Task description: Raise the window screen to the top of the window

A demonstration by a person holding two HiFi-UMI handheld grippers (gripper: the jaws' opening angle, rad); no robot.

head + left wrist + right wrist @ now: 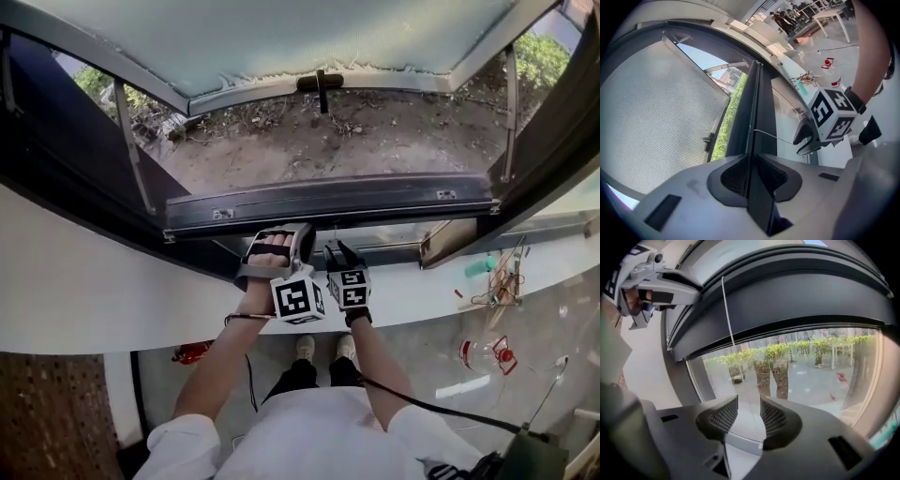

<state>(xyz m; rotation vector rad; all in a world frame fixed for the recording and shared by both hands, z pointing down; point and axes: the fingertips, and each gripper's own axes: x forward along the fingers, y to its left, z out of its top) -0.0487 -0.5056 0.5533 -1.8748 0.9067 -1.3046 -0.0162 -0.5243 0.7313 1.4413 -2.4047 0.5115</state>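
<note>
At the window's dark bar (328,199).
My left gripper's (750,163) fingers clamp its edge; my right gripper's (749,403) fingers stand apart, empty.

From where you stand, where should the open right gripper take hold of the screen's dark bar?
On the dark bar's thin lip, beside the left gripper, coming from the room side with jaws astride it. The lip is a straight narrow fin; the left gripper clamps it. The right gripper is empty.
</note>
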